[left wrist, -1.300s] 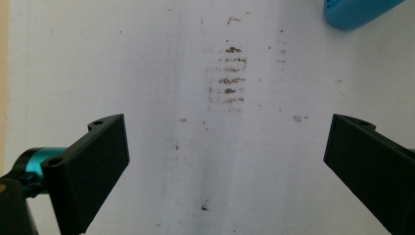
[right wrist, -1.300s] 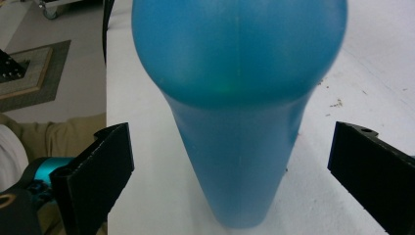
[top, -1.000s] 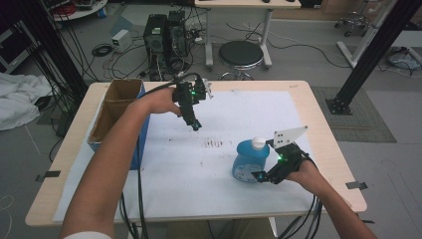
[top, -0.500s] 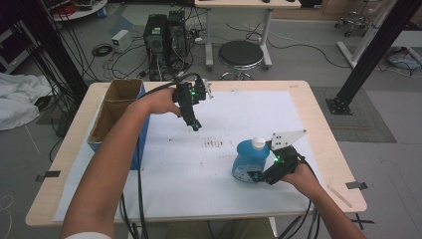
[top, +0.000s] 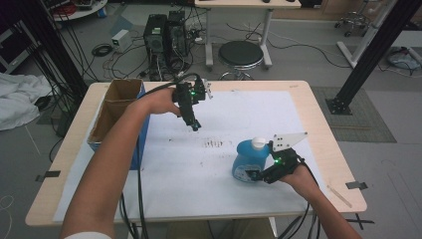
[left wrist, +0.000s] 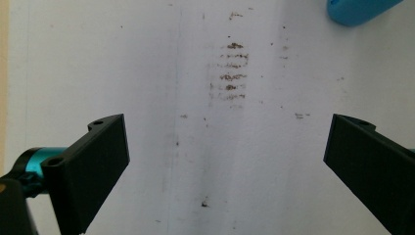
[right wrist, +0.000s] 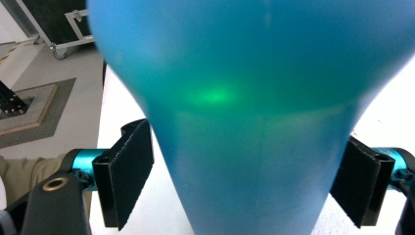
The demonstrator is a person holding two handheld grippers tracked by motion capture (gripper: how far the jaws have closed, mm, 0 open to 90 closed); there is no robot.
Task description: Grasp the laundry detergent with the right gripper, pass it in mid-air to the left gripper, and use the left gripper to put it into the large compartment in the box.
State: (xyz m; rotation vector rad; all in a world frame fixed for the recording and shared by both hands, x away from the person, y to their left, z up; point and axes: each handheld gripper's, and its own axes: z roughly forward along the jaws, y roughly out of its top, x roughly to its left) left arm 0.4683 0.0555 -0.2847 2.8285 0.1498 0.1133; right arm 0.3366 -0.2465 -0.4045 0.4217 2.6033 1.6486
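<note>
— High view first: where does the blue bottle stand?
— On the white sheet of the table, toward the near right part, upright, white cap on top. Sits just left of the right tongs, which come at its lower body from the right side.

— And the right tongs, clamped yet?
— Have just been closing, with the bottle between the jaws. In the right gripper view, blue body bulges between both black pads: the right pad seems to meet the bottle's edge, the left pad sits right at the other side. Cannot tell whether both pads already press; reads as closing around it, bottle still standing on the sheet.

— Left tongs?
— Held above the far middle of the sheet in the high view, left tongs pointing down, well apart from the bottle. Jaws spread wide in the left gripper view, nothing between them, just white sheet with brown smudges below and a corner of the blue bottle at the top right edge.

— Anything else on the table?
— Open cardboard box with blue sides at the left edge.
</note>
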